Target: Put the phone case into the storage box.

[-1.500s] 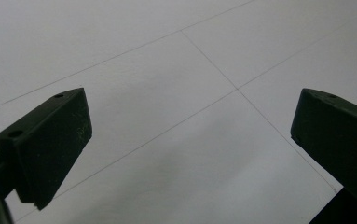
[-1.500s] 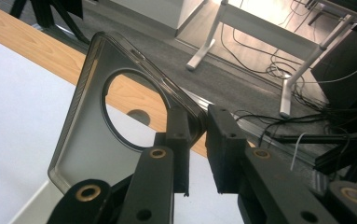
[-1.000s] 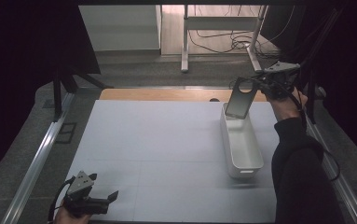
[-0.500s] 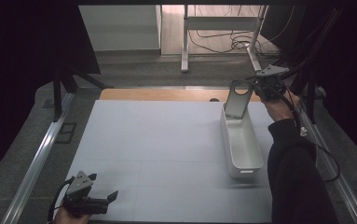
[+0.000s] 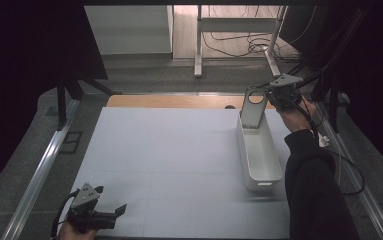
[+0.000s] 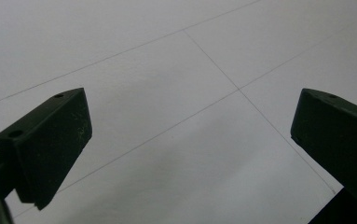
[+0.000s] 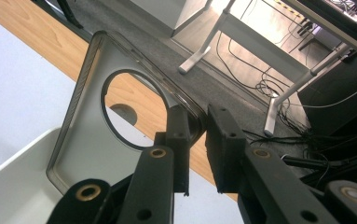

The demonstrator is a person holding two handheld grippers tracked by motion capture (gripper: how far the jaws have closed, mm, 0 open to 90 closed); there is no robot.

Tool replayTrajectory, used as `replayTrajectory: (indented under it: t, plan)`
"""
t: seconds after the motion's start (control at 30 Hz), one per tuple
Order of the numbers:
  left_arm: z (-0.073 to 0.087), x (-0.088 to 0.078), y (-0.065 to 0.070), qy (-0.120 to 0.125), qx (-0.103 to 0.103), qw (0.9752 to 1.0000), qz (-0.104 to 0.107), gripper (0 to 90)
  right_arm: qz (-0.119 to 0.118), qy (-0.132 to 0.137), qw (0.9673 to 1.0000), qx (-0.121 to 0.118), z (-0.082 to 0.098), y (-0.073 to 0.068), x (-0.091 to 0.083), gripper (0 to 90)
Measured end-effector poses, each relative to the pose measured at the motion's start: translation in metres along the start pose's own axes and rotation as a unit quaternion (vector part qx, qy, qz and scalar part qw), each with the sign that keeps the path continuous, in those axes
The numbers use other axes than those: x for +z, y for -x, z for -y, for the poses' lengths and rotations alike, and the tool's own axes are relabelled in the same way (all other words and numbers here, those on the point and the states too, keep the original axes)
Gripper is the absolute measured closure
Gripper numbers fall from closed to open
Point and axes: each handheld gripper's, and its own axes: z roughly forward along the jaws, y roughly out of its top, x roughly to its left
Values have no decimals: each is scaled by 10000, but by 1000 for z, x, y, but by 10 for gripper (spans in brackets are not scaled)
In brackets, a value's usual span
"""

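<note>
A translucent grey lid (image 5: 253,112) with a round hole stands nearly upright over the far end of a long white bin (image 5: 270,159) at the table's right side. My right gripper (image 5: 271,96) is shut on the lid's top right edge. In the right gripper view the lid (image 7: 80,140) rises left of the narrow jaws of that gripper (image 7: 197,140), with the bin (image 7: 13,186) below it. My left gripper (image 5: 111,199) rests at the near left corner of the white table top; its jaws stand wide open (image 6: 190,140) with nothing between them.
A wooden strip (image 5: 179,101) runs along the table's far edge. A metal rail (image 5: 39,175) borders the left side. Desk legs (image 5: 198,45) and cables (image 5: 244,42) lie beyond the table. A dark sleeve (image 5: 314,190) reaches along the right edge beside the bin.
The right gripper has sunk a little with the lid, bringing its lower edge closer to the bin's far end. The left gripper has stayed put.
</note>
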Motion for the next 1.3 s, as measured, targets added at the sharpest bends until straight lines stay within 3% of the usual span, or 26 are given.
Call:
replayTrajectory:
  t: [1.0, 1.3]
  plan:
    - [0, 0, -1, 9, -55, 10000, 22, 0, 34, 71, 9994, -331, 14, -15, 14, 782]
    - [0, 0, -1, 8, -60, 10000, 21, 0, 20, 101, 9996, -262, 17, -16, 15, 749]
